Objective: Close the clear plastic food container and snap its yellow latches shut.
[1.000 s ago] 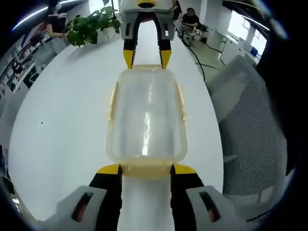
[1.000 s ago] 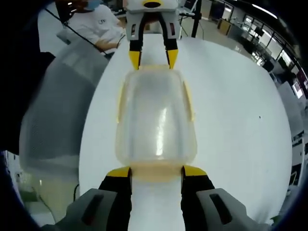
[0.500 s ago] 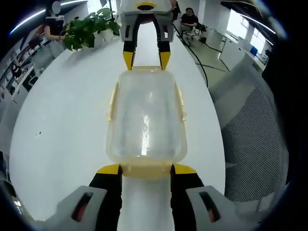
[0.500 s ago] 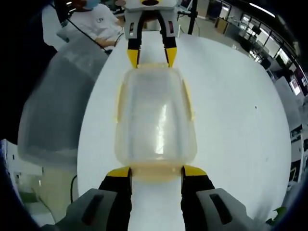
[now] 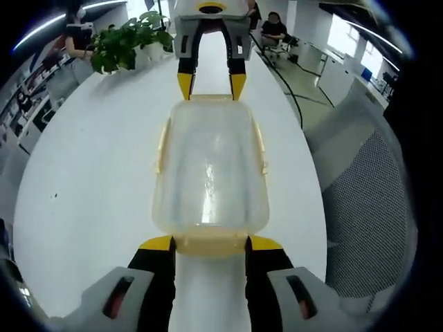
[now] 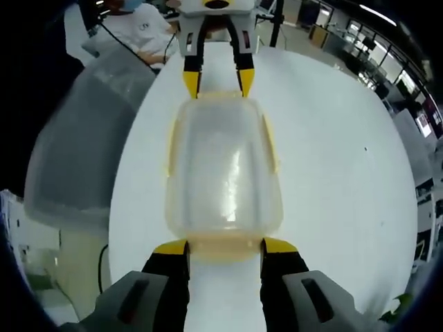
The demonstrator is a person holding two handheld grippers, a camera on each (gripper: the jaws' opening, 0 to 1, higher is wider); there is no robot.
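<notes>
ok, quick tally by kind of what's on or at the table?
Container: 1
Grippers: 2, left and right
Potted plant: 1
Mesh chair: 1
Total: 5

One clear plastic food container [image 5: 210, 169] is being counted on one white table [image 5: 90, 166]. Four yellow latches are being counted on it: one on each long side [image 5: 160, 145] [image 5: 262, 146] and one at each short end [image 5: 210, 243] [image 5: 211, 97]. Two grippers are being counted, the left gripper [image 5: 210, 243] at one short end and the right gripper [image 6: 224, 247] at the opposite end. One potted plant [image 5: 128, 40] is being seen at the table's far edge. Two mesh office chairs are being counted, one [image 5: 367, 200] in the left gripper view and one [image 6: 86, 145] in the right gripper view. At least three people are being counted in the background: two [image 5: 275, 26] [image 5: 77, 28] in the left gripper view and one [image 6: 142, 28] in the right gripper view.
</notes>
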